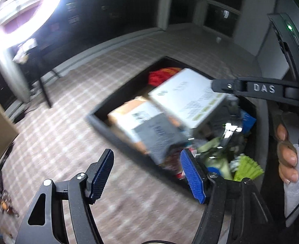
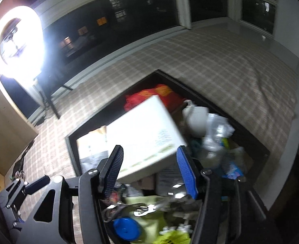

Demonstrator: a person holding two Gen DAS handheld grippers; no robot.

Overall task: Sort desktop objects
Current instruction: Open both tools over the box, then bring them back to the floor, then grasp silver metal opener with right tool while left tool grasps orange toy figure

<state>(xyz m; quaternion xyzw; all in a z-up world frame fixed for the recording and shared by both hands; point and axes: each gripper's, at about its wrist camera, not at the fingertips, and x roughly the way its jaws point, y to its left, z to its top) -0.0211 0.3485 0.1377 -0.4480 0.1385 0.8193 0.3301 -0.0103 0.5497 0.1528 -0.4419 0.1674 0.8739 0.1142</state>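
Both my grippers, left [image 1: 147, 174] and right [image 2: 149, 169], gape empty over the dark bin [image 2: 220, 109], white box [image 2: 143, 134] lying tilted mid-frame on the clutter, apparently dropped there for sorting.

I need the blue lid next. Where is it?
In the right wrist view, the blue lid lies low and left of centre in the black bin, beside pale green cloth.
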